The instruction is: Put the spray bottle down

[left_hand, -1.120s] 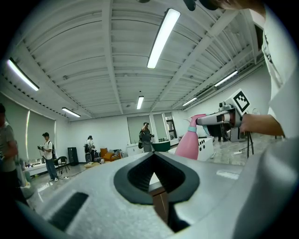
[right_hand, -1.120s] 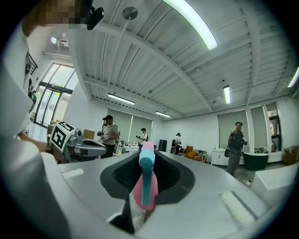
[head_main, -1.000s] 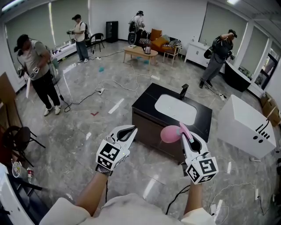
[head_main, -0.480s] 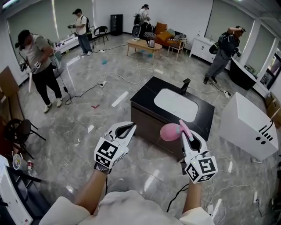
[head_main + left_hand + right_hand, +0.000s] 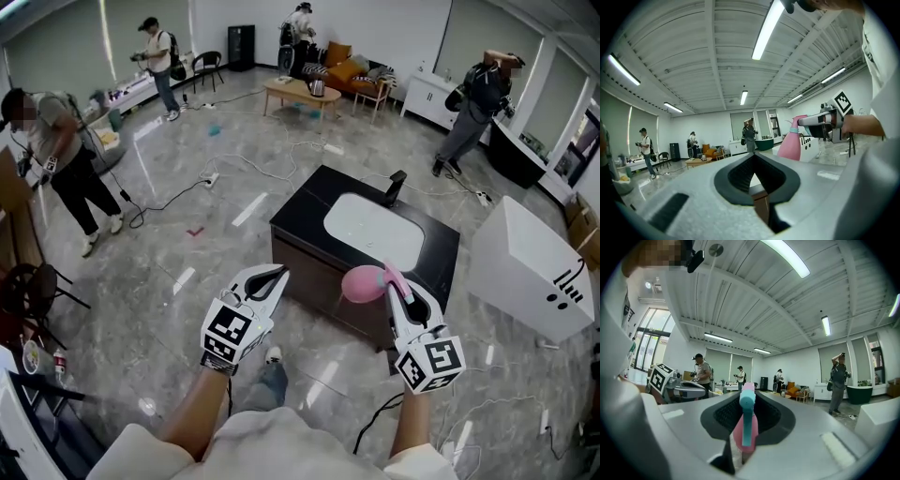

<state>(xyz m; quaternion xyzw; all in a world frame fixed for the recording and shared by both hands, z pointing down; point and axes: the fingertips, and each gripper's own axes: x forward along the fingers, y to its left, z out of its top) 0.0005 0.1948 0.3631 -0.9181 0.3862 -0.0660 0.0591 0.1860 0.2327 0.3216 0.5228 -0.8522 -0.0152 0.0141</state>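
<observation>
Spray bottle (image 5: 364, 284) hung in the air, held by our right gripper (image 5: 394, 281). The jaws were closed narrowly on its neck just under the teal and pink head, and the pink body stuck out to the left of them. Our left gripper (image 5: 272, 277) hovered beside it, well apart, with its jaws together and nothing between them.

Just beyond both grippers stood the black counter (image 5: 302, 214) with a white basin (image 5: 371, 231) sunk in its top and a dark tap (image 5: 394, 189) at the far edge. In the head view the bottle showed against the counter's near right corner, but we could not tell whether it was over the top yet.

We judged the bottle not yet put down. To do it well, we would:

- Carry it over a bare black part of the top, clear of the basin's rim and the tap.
- Turn it base down.
- Lower it until the base rested flat.
- Only then spread the right jaws and draw straight back, so the head did not catch and tip it.

The left gripper needed only to keep out of the way.
</observation>
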